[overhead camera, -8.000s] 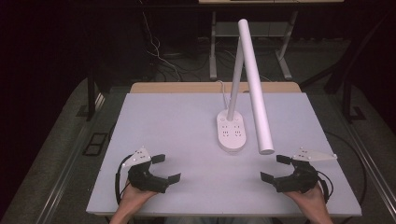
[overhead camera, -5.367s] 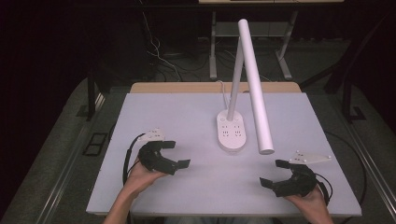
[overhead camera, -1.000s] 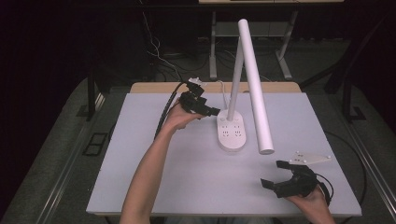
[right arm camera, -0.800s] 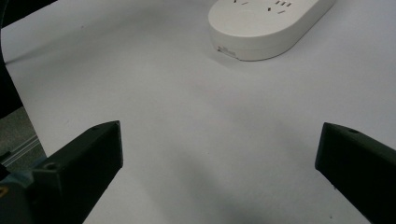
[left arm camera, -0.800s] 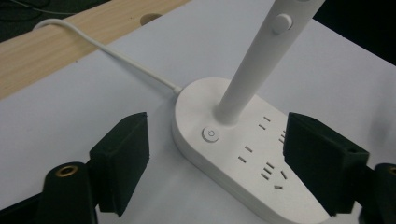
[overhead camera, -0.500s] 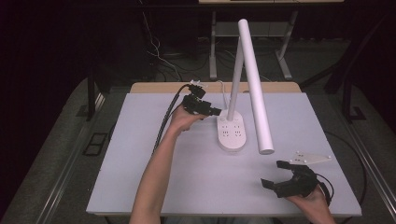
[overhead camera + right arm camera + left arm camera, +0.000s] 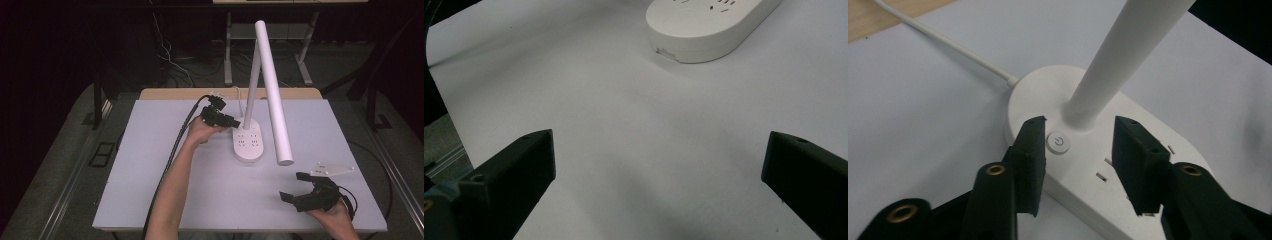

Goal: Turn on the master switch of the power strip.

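A white desk lamp stands at the middle back of the table, with an oval base (image 7: pixel 248 142) that carries sockets, a slanted stem and a long tube head (image 7: pixel 272 90). My left gripper (image 7: pixel 236 122) is low over the base's far end. In the left gripper view its jaws (image 7: pixel 1079 125) flank the foot of the stem (image 7: pixel 1083 107), and the round power button (image 7: pixel 1058 142) lies just inside the left jaw. The jaws have just been closing, and the pads press on nothing. My right gripper (image 7: pixel 292 186) rests near the front right edge, wide open with bare table between its fingers (image 7: pixel 659 137).
The lamp's white cord (image 7: pixel 948 45) runs off the base toward a wooden strip (image 7: pixel 165 94) at the back. The white table top (image 7: pixel 150 165) ends close in front of both hands. The lamp head overhangs the table right of the base.
My left hand travelled from the front left to the lamp base, then sank slightly over it while its jaws narrowed. The right gripper stayed put.
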{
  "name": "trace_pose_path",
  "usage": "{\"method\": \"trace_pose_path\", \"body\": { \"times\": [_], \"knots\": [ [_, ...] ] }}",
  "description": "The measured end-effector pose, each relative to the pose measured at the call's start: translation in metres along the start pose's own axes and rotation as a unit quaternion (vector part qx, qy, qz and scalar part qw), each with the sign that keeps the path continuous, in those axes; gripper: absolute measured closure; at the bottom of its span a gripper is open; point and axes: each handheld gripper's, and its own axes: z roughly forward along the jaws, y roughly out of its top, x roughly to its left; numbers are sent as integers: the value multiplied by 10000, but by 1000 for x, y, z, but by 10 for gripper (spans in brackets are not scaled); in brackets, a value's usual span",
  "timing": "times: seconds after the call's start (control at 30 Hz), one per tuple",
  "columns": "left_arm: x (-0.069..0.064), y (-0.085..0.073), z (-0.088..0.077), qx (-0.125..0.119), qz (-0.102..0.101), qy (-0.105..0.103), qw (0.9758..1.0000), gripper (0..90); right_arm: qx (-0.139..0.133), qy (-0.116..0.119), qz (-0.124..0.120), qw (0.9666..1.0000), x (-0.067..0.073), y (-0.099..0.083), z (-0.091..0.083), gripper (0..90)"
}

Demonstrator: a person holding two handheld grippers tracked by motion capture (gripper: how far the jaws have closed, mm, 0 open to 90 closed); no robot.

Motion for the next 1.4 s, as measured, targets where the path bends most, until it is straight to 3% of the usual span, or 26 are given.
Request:
{"method": "trace_pose_path", "body": {
  "times": [0.07, 0.17, 0.3, 0.4, 0.5, 0.57, 0.9, 1.4],
  "knots": [
    [-1, -1, 4, -62, -127, 8, 9999, 614, 2, 3, 9, 10000, 0, 0, 0, 3],
    [0, -2, 7, -43, -147, 22, 9999, 668, -4, -1, -12, 10000, 0, 0, 0, 3],
    [2, -3, 12, -43, -204, -101, 9997, 747, 4, 9, 15, 10000, 0, -1, -1, 3],
    [4, -4, 14, -186, -364, -152, 9990, 822, 3, 3, 10, 10000, 0, -1, -1, 3],
    [4, -3, 16, -278, -466, -38, 9985, 892, 8, 10, 24, 10000, 0, -1, -2, 3],
    [5, -3, 18, -365, -509, -22, 9980, 894, 6, 11, 22, 10000, -1, -1, -1, 3],
    [5, -7, 27, -285, -564, 110, 9979, 895, 13, 14, -20, 10000, -1, -1, 0, 3],
    [-1, -6, 32, -158, -408, 301, 9986, 899, 38, 47, -28, 10000, -1, 0, 1, 3]
  ]
}}
